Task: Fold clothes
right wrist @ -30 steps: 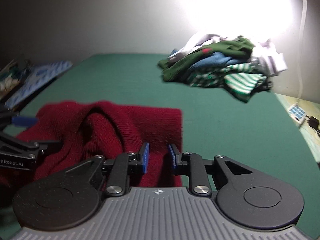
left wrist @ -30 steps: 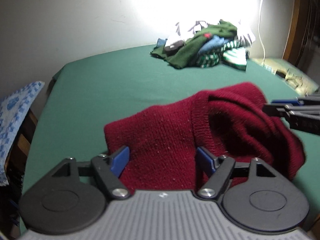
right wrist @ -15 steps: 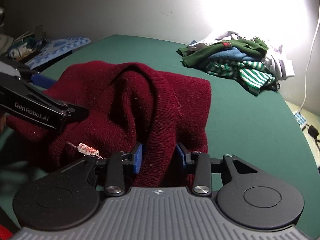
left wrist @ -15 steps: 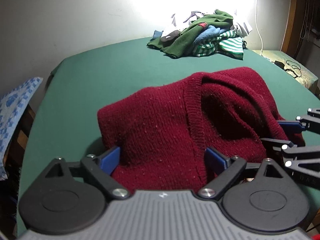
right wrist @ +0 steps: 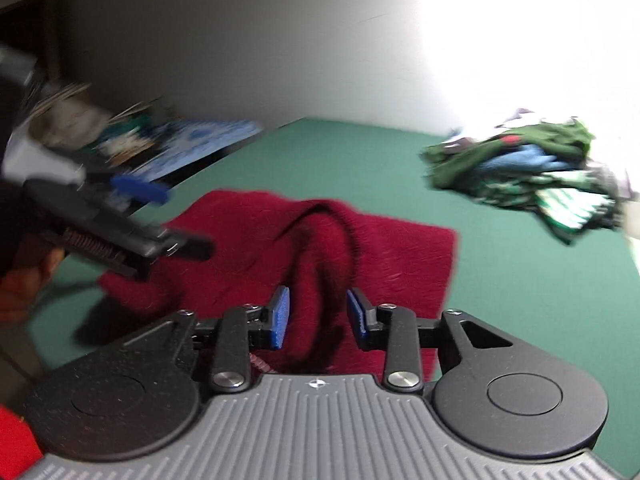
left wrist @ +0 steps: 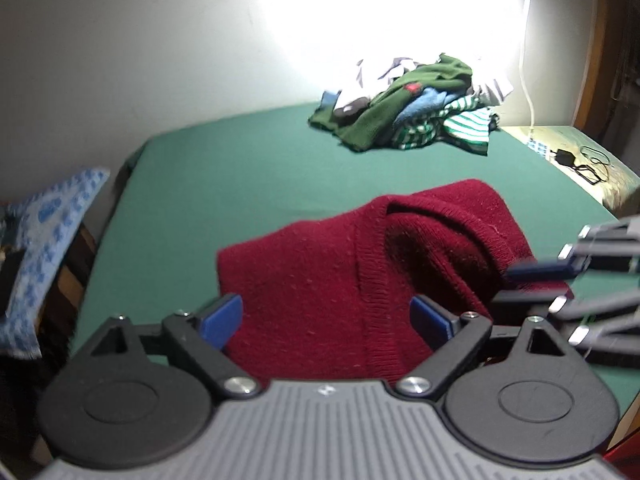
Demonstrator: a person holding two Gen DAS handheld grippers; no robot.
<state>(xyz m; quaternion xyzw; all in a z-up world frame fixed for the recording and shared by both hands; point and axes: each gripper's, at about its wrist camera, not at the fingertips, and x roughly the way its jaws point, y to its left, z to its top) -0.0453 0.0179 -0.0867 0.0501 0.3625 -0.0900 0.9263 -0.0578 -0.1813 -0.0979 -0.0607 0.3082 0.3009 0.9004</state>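
Sweater (left wrist: 320,280): bunched on green bed (left wrist: 240,168), fold unfinished | left gripper (left wrist: 326,316) jaws wide, unclamped | right gripper (right wrist: 318,316) jaws closing astride ridge | pile (left wrist: 412,120) waiting

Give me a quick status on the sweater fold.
Left gripper wide open over the maroon sweater, not gripping. Right gripper closing around a raised fold, pads not pressing yet. Sweater bunched on green table. Clothes pile far back, clear.
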